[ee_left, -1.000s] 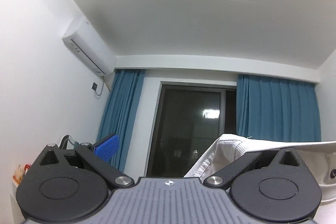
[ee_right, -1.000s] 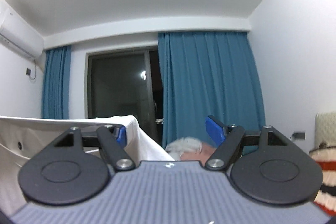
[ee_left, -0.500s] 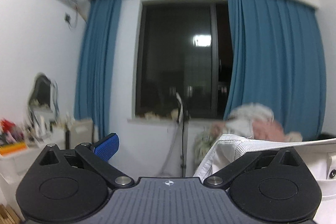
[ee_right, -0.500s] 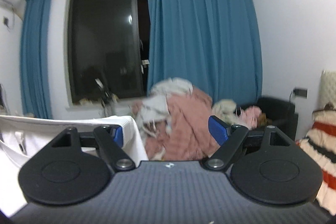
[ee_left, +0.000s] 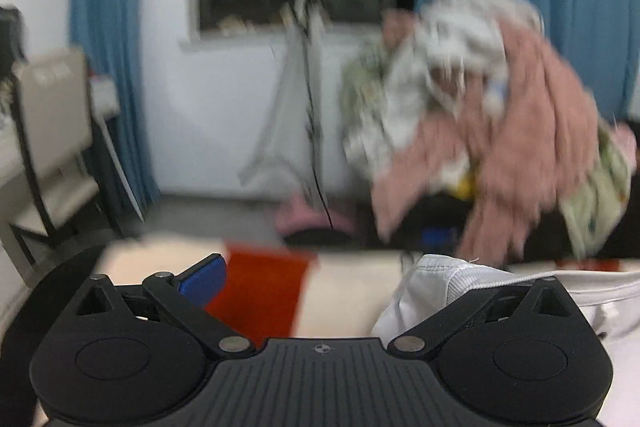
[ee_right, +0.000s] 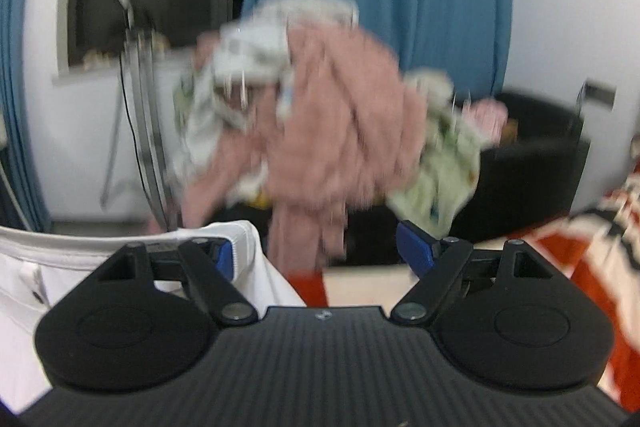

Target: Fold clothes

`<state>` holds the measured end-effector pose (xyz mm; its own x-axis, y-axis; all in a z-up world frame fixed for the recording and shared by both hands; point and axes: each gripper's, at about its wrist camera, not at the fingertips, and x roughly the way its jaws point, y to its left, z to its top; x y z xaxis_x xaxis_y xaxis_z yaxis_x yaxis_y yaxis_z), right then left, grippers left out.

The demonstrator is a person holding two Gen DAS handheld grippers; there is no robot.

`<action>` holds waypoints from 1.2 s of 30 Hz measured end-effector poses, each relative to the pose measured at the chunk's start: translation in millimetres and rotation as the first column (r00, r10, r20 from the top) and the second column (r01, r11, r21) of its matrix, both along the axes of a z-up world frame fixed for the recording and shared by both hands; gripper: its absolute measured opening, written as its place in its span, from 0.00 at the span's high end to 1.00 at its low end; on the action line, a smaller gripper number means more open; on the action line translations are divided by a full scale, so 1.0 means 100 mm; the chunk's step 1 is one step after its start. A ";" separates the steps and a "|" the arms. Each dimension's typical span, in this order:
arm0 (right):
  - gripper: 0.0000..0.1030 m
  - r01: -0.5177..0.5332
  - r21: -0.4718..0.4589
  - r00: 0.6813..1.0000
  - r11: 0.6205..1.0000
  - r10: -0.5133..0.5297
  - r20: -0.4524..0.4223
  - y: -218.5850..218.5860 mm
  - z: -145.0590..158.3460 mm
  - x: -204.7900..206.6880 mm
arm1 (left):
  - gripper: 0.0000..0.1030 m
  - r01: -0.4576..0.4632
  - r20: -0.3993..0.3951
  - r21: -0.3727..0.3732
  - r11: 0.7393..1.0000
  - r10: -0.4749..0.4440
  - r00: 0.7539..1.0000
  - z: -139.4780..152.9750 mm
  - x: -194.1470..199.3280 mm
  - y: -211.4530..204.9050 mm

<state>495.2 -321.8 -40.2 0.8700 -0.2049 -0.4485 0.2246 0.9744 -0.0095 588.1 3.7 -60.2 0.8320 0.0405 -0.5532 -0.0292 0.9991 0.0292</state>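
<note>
A white garment (ee_left: 448, 279) with a ribbed band hangs over the right finger of my left gripper (ee_left: 332, 283), hiding that finger. The left finger's blue pad (ee_left: 200, 281) stands bare and far from it, so the jaws are wide open. In the right wrist view the same white garment (ee_right: 244, 239) is draped over the left finger of my right gripper (ee_right: 320, 253). Its band runs off to the left edge. The right pad (ee_right: 414, 249) is bare and the jaws are wide open. Both grippers point down over a bed.
A red and cream blanket (ee_left: 260, 287) covers the bed below; the blanket (ee_right: 592, 267) also shows at the right. Beyond it a pile of pink and pale clothes (ee_right: 320, 127) lies on a black armchair (ee_right: 532, 147). A chair (ee_left: 52, 131) stands left, a metal stand (ee_left: 304, 67) by the window.
Both views have swung down from the ceiling and curtains to the clothes pile and the bed. The white garment stays hooked on the same fingers. The jaws stay wide.
</note>
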 end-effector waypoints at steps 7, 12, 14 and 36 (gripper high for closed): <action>0.22 -0.144 0.147 0.930 0.978 0.185 -0.318 0.08 -0.62 0.43 | 0.00 0.145 -0.365 0.005 0.989 -0.133 0.921 -0.49 0.54 0.05; 0.22 -0.191 0.171 0.933 0.966 0.233 -0.274 0.25 -0.27 0.18 | 0.00 0.181 -0.355 -0.024 0.983 -0.177 0.918 -0.05 0.32 0.15; 0.22 -0.194 0.168 0.944 0.967 0.230 -0.236 0.30 -0.10 0.01 | 0.00 0.192 -0.316 -0.019 0.981 -0.188 0.930 0.12 0.07 0.16; 0.19 -0.103 0.226 0.993 0.969 0.114 -0.036 0.41 -0.29 -3.68 | 0.00 -0.016 -0.112 0.078 0.997 0.025 0.993 0.13 -1.32 -0.04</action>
<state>127.5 -281.2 -69.6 0.8575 0.0000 -0.5145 0.1219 0.9715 0.2032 456.1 -0.7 -47.5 0.7627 0.1030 -0.6385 -0.0419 0.9930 0.1101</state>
